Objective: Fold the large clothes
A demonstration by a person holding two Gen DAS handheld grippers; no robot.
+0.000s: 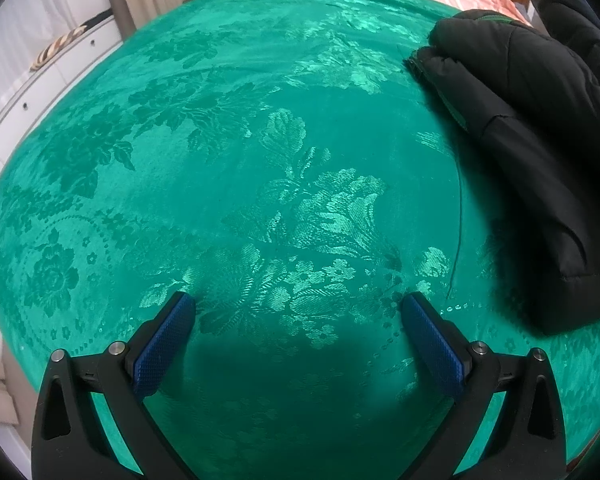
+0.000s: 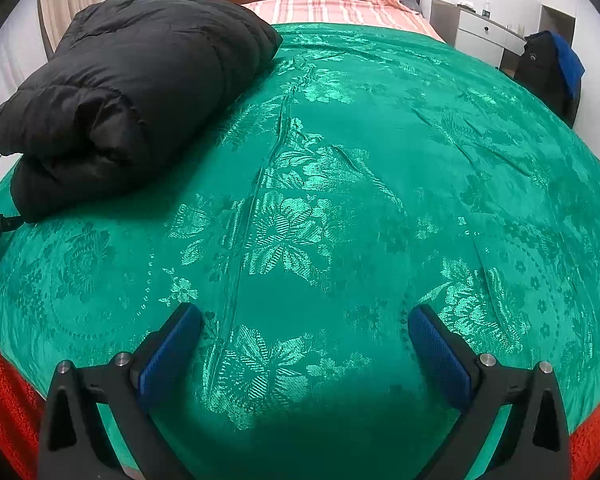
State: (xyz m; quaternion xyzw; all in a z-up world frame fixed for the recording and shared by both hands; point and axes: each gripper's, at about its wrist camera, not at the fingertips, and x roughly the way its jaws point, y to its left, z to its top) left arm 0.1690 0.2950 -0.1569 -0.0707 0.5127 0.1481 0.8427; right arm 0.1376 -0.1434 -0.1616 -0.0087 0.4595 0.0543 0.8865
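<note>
On bed, far: jacket (image 2: 132, 92) folded, between my tools | right of left tool (image 1: 296, 312), left of right tool (image 2: 304, 324) | both tools apart, empty

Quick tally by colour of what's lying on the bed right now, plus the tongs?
Black folded puffer jacket: 1
Green floral bedspread: 1
Pink striped sheet: 1
Blue-padded tongs: 2, left tongs, right tongs, both open
Total: 5
</note>
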